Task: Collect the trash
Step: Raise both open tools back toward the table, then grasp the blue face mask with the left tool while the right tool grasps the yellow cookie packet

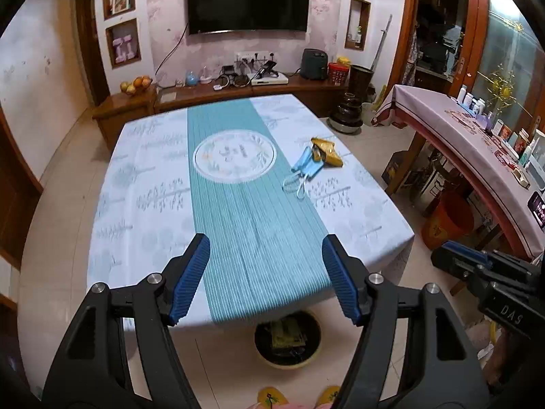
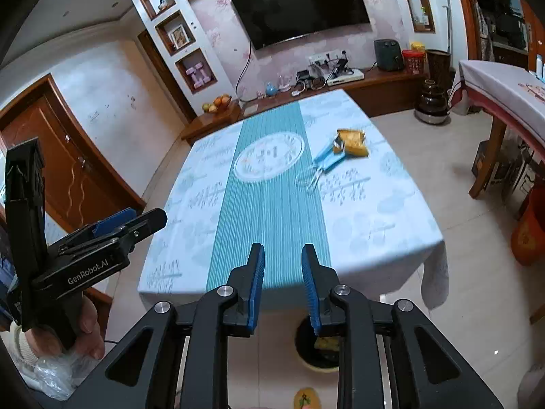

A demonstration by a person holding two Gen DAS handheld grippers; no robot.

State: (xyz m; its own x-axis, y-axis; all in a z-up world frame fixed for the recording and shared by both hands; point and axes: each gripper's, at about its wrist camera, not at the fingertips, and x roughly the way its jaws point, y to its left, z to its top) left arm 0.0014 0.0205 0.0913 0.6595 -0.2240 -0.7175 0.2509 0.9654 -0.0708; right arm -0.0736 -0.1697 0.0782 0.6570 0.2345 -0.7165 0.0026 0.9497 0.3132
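A yellow wrapper [image 1: 327, 151] [image 2: 352, 141] and a crumpled blue face mask [image 1: 306, 167] [image 2: 326, 159] lie together on the right half of the table [image 1: 153, 177] [image 2: 374, 204]. On the floor under the table's near edge stands a round trash bin [image 1: 288, 339] [image 2: 318, 347] with yellow litter inside. My left gripper [image 1: 265, 255] hovers over the near table edge, open and empty. My right gripper [image 2: 282, 266] is open by a narrower gap, also empty, above the same edge. Each gripper shows in the other's view: the right one [image 1: 453, 255] and the left one [image 2: 136, 221].
A TV [image 1: 248, 0] hangs over a low wooden cabinet [image 1: 238, 92] with a fruit bowl [image 1: 136, 85]. A side table [image 1: 477, 136] full of bottles stands to the right, an orange bucket [image 1: 446, 220] beneath it. Yellow slippers [image 1: 270, 397] show at the bottom.
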